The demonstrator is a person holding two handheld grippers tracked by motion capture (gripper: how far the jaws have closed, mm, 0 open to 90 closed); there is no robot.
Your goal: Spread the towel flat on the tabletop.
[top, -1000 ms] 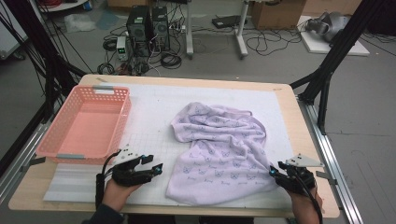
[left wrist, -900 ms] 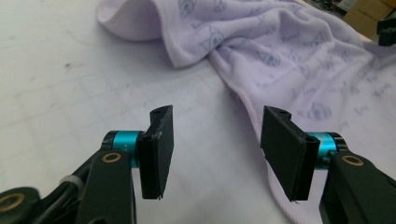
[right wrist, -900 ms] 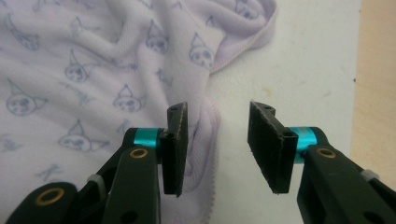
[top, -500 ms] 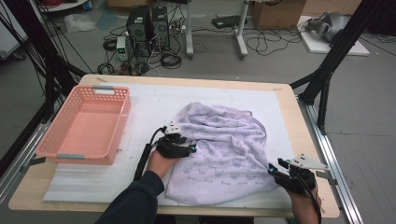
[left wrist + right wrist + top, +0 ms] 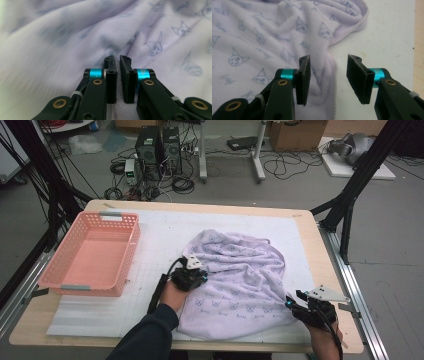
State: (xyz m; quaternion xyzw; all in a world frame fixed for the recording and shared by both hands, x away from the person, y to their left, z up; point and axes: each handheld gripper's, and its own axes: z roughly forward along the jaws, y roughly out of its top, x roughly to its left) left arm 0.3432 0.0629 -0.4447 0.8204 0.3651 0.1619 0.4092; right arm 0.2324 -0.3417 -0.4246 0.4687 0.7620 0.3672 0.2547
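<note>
A pale lilac cloth (image 5: 240, 275) printed with small cat faces lies crumpled on the white mat (image 5: 160, 230). My left gripper (image 5: 192, 276) sits at the cloth's left edge, held by a hand in a dark sleeve. In the left gripper view its jaws (image 5: 117, 60) have just closed to a thin slit, with a ridge of the cloth (image 5: 50, 37) pinched between the pads. My right gripper (image 5: 292, 300) rests at the cloth's front right corner. Its jaws (image 5: 328, 62) have opened slightly and stand apart, with a fold of the cloth's hem (image 5: 324, 75) lying loose between them.
A pink plastic basket (image 5: 80, 287) stands on the left of the table. The wooden table edge (image 5: 310, 235) borders the mat on the right. Black frame legs, computers and cables are on the floor beyond the table.
My left hand has moved from the table's front left, forward and right to the cloth's left edge, and its jaws have closed there. The right hand has stayed in place.
</note>
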